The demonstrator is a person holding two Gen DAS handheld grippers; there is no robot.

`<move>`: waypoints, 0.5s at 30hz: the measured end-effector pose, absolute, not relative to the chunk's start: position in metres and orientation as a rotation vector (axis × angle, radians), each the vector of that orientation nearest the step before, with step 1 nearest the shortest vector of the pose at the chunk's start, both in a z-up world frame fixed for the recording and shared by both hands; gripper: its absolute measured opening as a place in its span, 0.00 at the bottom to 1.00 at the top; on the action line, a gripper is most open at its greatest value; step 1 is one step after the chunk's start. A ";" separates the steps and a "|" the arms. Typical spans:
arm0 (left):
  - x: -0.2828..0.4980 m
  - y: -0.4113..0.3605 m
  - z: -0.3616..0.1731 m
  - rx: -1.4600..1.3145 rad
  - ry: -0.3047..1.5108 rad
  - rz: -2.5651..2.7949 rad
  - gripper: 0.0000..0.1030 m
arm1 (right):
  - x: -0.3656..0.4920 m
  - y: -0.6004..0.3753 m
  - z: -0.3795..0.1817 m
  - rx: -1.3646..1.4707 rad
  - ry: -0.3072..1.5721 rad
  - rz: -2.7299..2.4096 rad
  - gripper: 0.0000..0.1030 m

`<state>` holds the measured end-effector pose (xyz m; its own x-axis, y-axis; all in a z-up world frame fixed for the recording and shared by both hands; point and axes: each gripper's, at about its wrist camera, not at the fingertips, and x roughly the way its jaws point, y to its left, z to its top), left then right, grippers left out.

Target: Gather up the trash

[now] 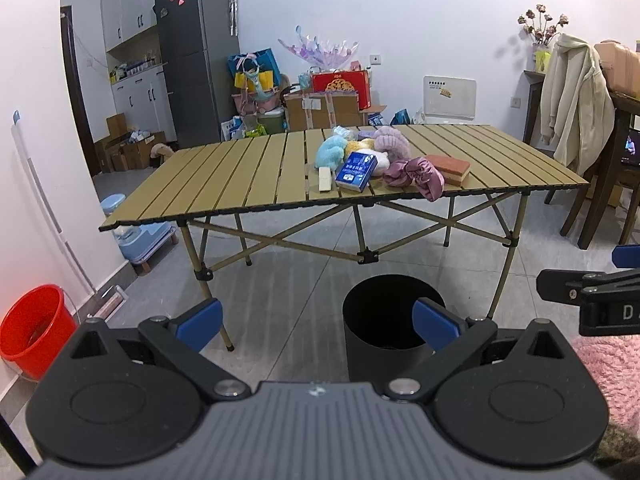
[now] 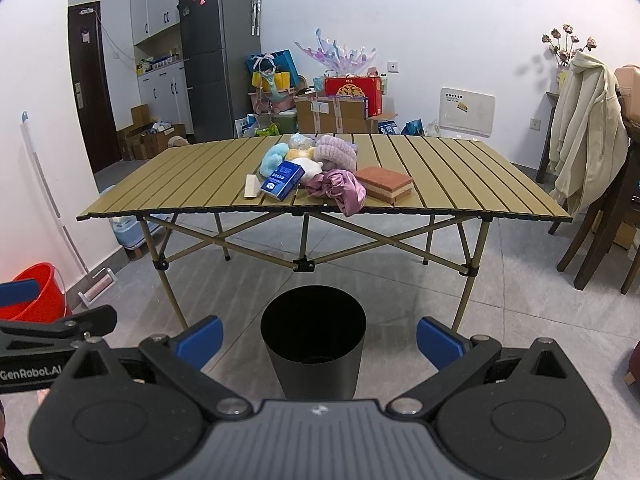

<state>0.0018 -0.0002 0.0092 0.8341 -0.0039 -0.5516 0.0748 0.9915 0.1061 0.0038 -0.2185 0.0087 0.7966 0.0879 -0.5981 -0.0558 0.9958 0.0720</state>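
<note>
Both my left gripper (image 1: pixel 316 326) and right gripper (image 2: pixel 318 338) hang spread wide, empty. The black bin (image 2: pixel 314 344) stands at twelve o'clock on the floor before the folding table (image 2: pixel 192 184). On it: blue tissue pack (image 2: pixel 283 181), sponge (image 2: pixel 385 183), pink cloth (image 2: pixel 340 188), perhaps plush toys (image 2: pixel 276 158).

One folding table (image 2: pixel 440 176), one black bin (image 2: pixel 314 344), one red bucket (image 1: pixel 34 330), one sponge (image 2: pixel 385 183), one blue box (image 2: pixel 283 180).

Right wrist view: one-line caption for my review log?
Open right claw faces black bin before cluttered folding table.
</note>
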 end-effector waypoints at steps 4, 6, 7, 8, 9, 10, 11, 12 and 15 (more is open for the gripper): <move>0.008 -0.005 0.009 0.138 0.562 -0.050 1.00 | 0.010 -0.222 0.006 0.057 0.639 0.072 1.00; 0.015 -0.007 0.007 0.139 0.560 -0.052 1.00 | 0.014 -0.224 0.005 0.059 0.633 0.068 1.00; 0.018 -0.008 0.005 0.139 0.559 -0.056 1.00 | 0.017 -0.225 0.004 0.063 0.628 0.065 1.00; 0.022 -0.009 0.004 0.136 0.559 -0.060 1.00 | 0.019 -0.227 0.003 0.066 0.624 0.066 1.00; 0.025 -0.009 0.003 0.134 0.559 -0.062 1.00 | 0.022 -0.228 0.002 0.071 0.619 0.067 1.00; 0.030 -0.010 0.002 0.133 0.558 -0.066 1.00 | 0.023 -0.229 0.002 0.073 0.615 0.065 1.00; 0.034 -0.011 0.001 0.132 0.557 -0.071 1.00 | 0.026 -0.231 0.001 0.074 0.610 0.059 1.00; 0.038 -0.012 0.000 0.133 0.556 -0.075 1.00 | 0.029 -0.233 0.000 0.073 0.605 0.054 1.00; 0.052 -0.016 -0.004 0.133 0.554 -0.082 1.00 | 0.039 -0.238 -0.002 0.070 0.591 0.036 1.00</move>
<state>0.0521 -0.0156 -0.0037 0.8474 -0.0420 -0.5293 0.1135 0.9882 0.1033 0.0391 -0.2377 -0.0017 0.8301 0.0538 -0.5550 -0.0138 0.9970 0.0761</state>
